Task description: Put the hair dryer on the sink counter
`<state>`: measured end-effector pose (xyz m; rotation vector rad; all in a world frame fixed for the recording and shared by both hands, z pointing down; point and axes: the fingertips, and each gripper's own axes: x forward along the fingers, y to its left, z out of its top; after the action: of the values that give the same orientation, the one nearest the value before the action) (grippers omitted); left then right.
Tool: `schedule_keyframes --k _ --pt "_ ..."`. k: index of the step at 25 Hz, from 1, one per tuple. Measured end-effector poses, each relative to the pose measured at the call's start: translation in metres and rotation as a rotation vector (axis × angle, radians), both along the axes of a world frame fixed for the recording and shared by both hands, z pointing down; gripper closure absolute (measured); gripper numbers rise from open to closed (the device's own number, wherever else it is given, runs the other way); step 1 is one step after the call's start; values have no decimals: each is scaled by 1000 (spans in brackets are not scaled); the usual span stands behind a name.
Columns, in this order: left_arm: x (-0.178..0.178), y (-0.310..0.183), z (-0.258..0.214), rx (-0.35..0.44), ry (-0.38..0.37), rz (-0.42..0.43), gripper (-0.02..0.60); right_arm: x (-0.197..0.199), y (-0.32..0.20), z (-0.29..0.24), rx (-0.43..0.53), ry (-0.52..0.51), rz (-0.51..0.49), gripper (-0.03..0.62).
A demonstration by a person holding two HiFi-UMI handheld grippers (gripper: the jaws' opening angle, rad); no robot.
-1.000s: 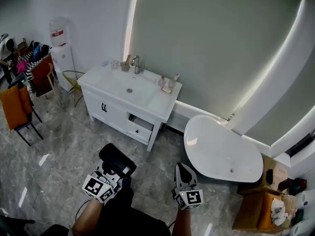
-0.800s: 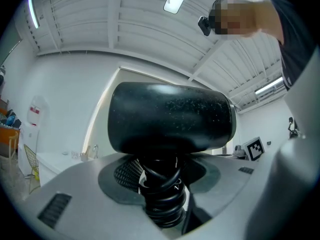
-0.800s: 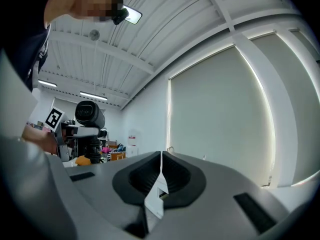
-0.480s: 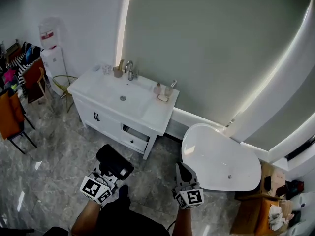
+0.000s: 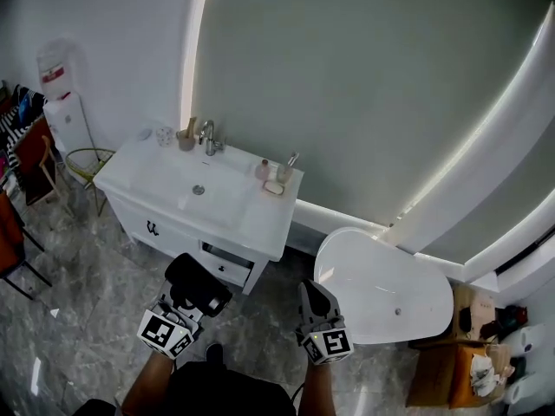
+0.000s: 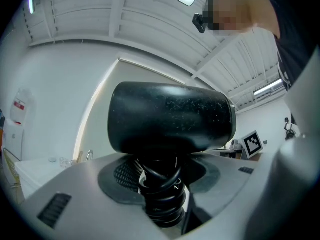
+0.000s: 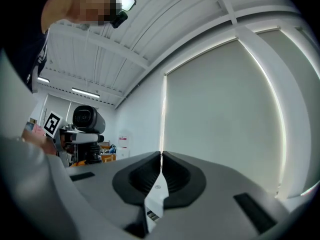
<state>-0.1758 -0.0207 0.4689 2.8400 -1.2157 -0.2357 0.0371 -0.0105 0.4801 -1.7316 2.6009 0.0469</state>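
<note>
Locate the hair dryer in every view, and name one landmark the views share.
Head view: the hair dryer sits low, left of centre, in the left hand-held gripper.
Left gripper view: it fills the centre, its handle between the jaws.
Right gripper view: it is small at the left, seen end-on.
Shared landmark: the lit vertical strip on the wall.

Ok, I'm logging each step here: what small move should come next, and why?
Probably carry the hair dryer forward to the sink counter. The left tongs are shut on its handle, yet it hangs over the floor, short of the counter, whose right end looks bare. The right tongs are shut.
</note>
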Motion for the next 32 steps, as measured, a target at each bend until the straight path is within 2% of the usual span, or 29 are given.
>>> schedule_keyframes --k 5,9,13,17,19,25,32 --pt "7 -36 5 -15 -7 48 359 4 -25 -1 -5 -9 36 562" --pt "15 -52 3 -36 15 64 359 15 -37 6 -42 -14 55 562" --pt "21 -64 1 -38 40 52 359 21 -48 7 -46 -9 46 562" --pt "32 -70 7 -78 70 38 359 31 -54 10 -57 -4 33 562" --pt "40 -72 7 -75 60 33 359 39 -57 6 -50 -3 28 562" --pt "63 -78 6 -55 29 25 359 68 -68 6 -52 -109 13 562" --pt "83 -88 8 -61 19 21 359 82 -75 15 -64 -31 9 562"
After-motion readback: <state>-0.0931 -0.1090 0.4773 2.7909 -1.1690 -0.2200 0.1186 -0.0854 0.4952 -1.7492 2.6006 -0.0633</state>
